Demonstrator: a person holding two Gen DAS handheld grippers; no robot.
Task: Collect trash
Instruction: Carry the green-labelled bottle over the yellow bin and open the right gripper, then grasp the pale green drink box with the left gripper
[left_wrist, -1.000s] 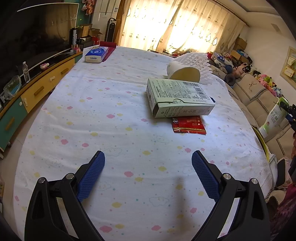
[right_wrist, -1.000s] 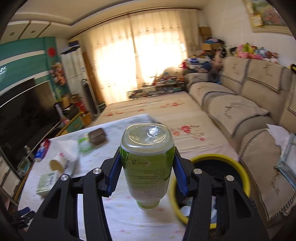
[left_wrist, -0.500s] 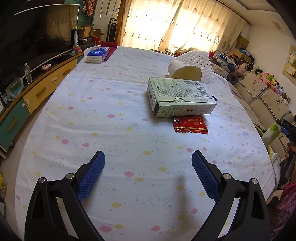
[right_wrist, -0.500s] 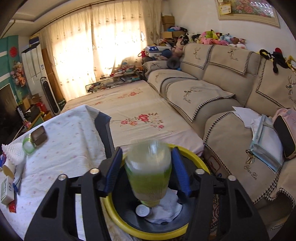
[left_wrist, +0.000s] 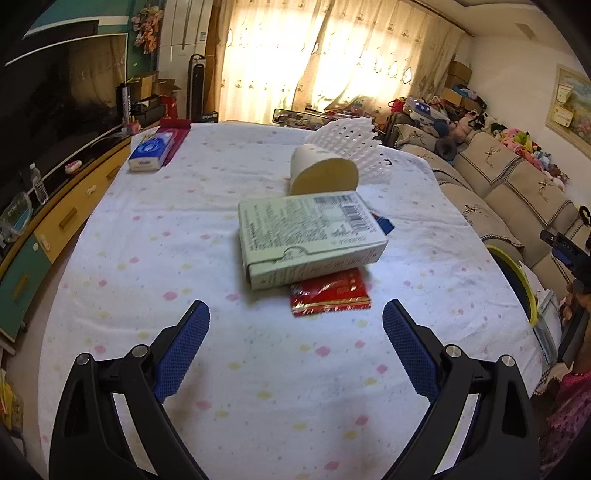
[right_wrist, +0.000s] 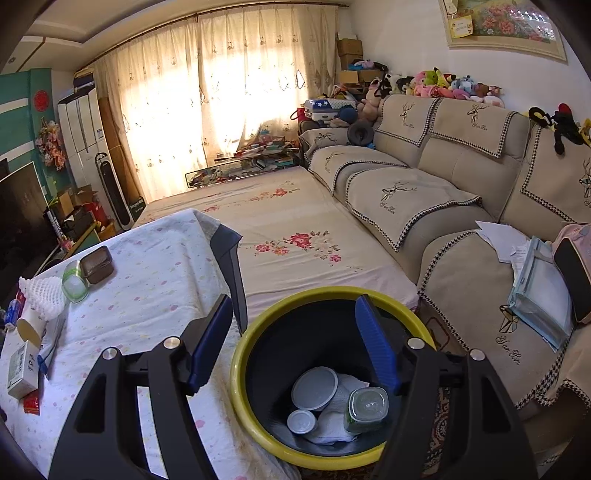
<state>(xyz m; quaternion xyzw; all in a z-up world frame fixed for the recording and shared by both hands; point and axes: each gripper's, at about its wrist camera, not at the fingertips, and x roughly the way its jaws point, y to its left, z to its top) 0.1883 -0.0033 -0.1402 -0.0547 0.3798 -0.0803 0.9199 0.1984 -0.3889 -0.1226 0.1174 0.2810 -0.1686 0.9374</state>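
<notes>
My right gripper (right_wrist: 293, 343) is open and empty above the yellow-rimmed black trash bin (right_wrist: 243, 354). A green plastic bottle (right_wrist: 365, 410) lies inside the bin beside white lids and tissue. My left gripper (left_wrist: 295, 332) is open and empty, low over the table, just short of a pale green carton (left_wrist: 306, 236) that lies on a red snack wrapper (left_wrist: 328, 293). Behind the carton a paper cup (left_wrist: 321, 175) lies on its side against white foam netting (left_wrist: 351, 144).
A blue tissue pack (left_wrist: 151, 151) and a red box lie at the table's far left corner. A brown box (right_wrist: 96, 260) and a green-rimmed lid (right_wrist: 74, 282) sit on the table's far end. The sofa (right_wrist: 443, 192) stands right of the bin. A TV cabinet (left_wrist: 44, 229) runs along the left.
My right gripper swung from over the table to above the bin, opened and let go of the green bottle, which now lies in the bin. My left gripper moved closer to the carton.
</notes>
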